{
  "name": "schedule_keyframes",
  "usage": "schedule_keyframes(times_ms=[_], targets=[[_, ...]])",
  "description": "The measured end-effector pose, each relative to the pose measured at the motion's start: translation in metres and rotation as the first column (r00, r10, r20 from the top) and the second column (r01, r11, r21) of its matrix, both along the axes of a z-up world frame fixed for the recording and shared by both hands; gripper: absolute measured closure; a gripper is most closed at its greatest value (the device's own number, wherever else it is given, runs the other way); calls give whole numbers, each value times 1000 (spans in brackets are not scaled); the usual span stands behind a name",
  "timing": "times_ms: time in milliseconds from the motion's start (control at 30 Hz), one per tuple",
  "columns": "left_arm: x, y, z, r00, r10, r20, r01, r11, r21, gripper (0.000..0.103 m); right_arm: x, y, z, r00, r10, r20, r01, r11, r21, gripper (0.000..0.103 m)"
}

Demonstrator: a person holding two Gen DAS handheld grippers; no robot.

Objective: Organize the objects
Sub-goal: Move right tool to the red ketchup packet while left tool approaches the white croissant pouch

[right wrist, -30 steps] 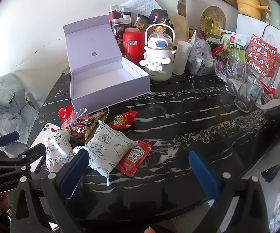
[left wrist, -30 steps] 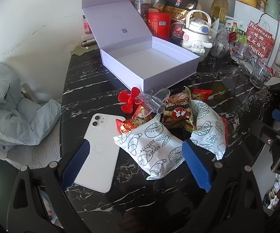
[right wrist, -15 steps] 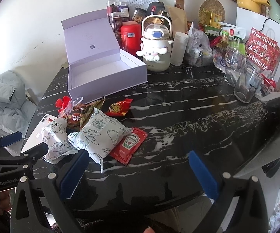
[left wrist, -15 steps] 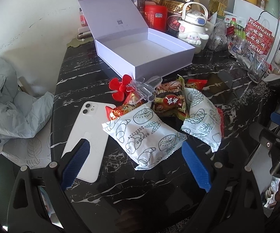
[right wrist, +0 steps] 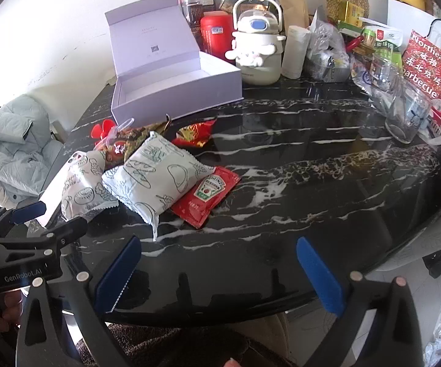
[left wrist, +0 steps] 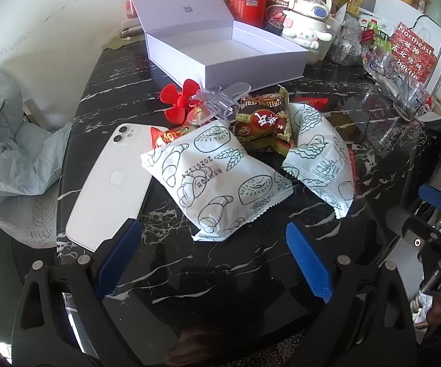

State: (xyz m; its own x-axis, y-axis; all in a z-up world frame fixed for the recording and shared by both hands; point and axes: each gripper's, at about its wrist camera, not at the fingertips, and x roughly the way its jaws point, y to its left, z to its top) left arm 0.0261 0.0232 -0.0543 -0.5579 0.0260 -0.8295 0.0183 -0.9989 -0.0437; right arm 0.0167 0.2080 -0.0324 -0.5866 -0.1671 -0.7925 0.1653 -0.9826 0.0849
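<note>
Nothing is seen to have been put away yet: the lavender box (left wrist: 220, 52) stands open and empty at the far side of the black marble worktop (right wrist: 296, 183), while the loose things lie in a heap just near of it. The left gripper (left wrist: 214, 260) is held wide, with nothing between its blue pads, just near of a white pastry packet (left wrist: 217, 180); the right gripper (right wrist: 217, 272) is likewise spread wide and empty over bare worktop. Left of that packet a white phone (left wrist: 110, 186) lies face down, and a second pastry packet (left wrist: 318, 159), a brown snack pack (left wrist: 263, 125), a red propeller toy (left wrist: 180, 98) and a ketchup sachet (right wrist: 208, 192) are gathered close together. All the sorting is judged to be left. "HEINZ" is read on the sachet, "Northeast" and "Barbecue" on the red bag (right wrist: 425, 67) at the far right, and a number beginning "2026" on the nearer packet; "GenRobot.AI" is printed on the left gripper
</note>
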Motion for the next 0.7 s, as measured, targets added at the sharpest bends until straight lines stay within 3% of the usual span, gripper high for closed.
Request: schedule_keyframes(times_ms=[267, 433, 700], targets=[[-10, -3, 4, 1000, 20, -14, -19, 999, 45, 9, -19, 2, -11, 1000, 20, 16, -20, 1000, -21, 11], [-22, -2, 8, 999, 27, -34, -27, 1000, 14, 9, -37, 0, -18, 999, 45, 31, -44, 999, -26, 19], [-45, -1, 0, 999, 35, 18, -35, 999, 5, 9, -59, 3, -32, 996, 59, 71, -57, 998, -36, 27]])
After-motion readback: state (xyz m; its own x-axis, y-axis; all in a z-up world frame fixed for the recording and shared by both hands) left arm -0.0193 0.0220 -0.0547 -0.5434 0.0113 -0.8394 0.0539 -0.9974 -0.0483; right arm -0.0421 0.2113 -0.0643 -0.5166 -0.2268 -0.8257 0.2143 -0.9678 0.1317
